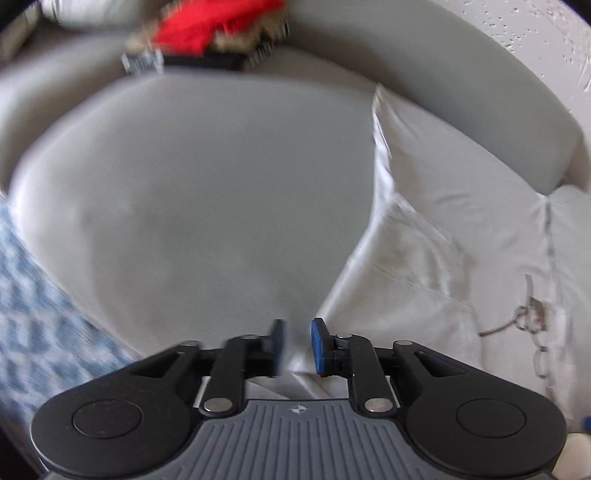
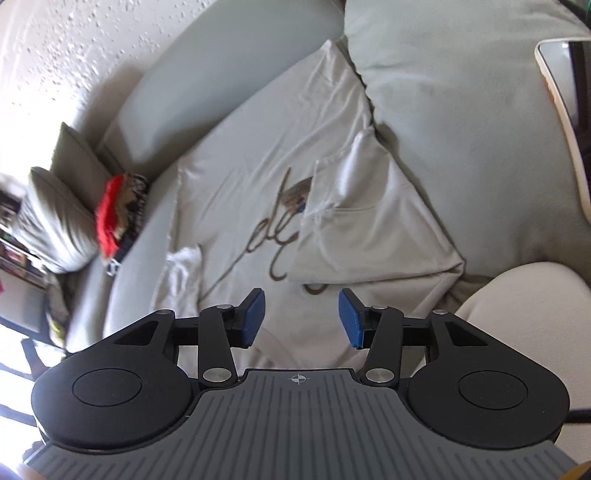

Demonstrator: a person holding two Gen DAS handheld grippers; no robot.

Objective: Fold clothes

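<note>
A white T-shirt with a brown script print (image 2: 258, 192) lies spread on a grey sofa seat; its right sleeve side is folded inward over the print. In the left wrist view the shirt (image 1: 443, 229) lies to the right, and a fold of its edge runs up between the pads. My left gripper (image 1: 298, 347) is nearly closed on that white cloth at the shirt's left edge. My right gripper (image 2: 301, 317) is open and empty, just above the shirt's near hem.
A pile of folded clothes with a red piece on top (image 1: 218, 33) sits at the far end of the sofa seat (image 1: 203, 192); it also shows in the right wrist view (image 2: 118, 210). A grey cushion (image 2: 55, 218) is behind it. A blue patterned rug (image 1: 33, 314) lies left. A white device edge (image 2: 561, 122) is at the right.
</note>
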